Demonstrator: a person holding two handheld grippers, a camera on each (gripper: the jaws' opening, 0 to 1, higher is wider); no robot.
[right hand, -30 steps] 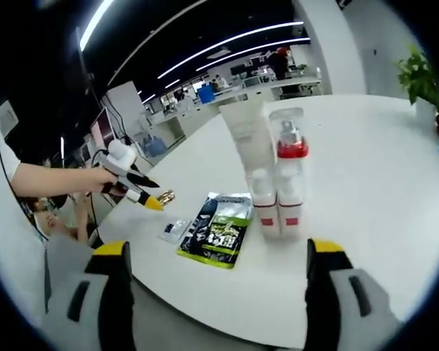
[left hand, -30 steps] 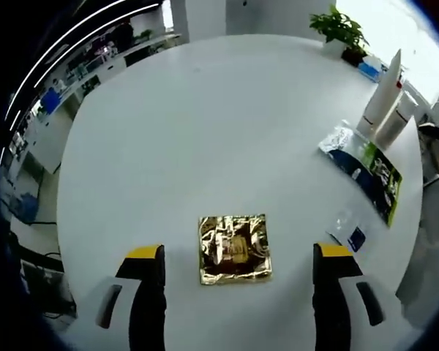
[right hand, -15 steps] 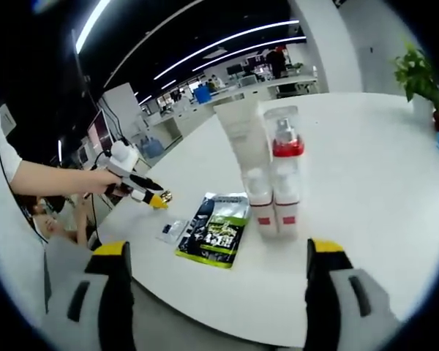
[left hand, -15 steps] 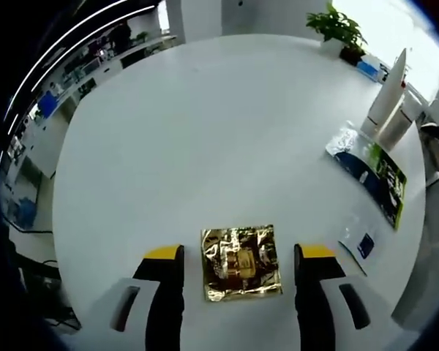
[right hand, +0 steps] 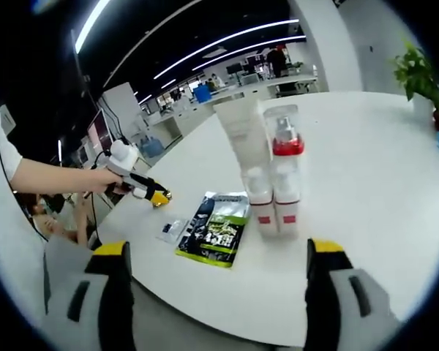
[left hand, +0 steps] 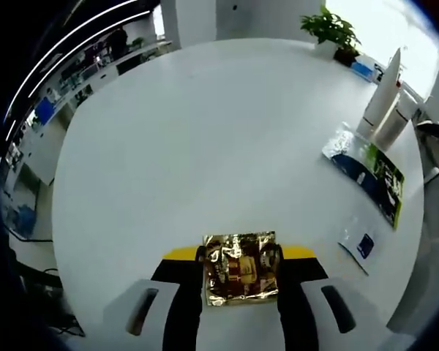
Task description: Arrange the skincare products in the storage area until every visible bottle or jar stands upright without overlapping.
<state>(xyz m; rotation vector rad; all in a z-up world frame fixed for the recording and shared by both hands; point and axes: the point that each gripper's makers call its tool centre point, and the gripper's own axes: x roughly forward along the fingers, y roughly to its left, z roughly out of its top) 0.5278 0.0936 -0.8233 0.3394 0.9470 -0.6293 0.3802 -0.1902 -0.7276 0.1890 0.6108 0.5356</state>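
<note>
On a round white table, the left gripper is clamped on a flat gold sachet. Well away from the sachet, a white tube and a red-collared pump bottle stand upright, touching. A green-and-black pouch lies just beside them. The right gripper hovers with jaws wide apart.

Flat gold sachet; upright tube, bottle
</note>
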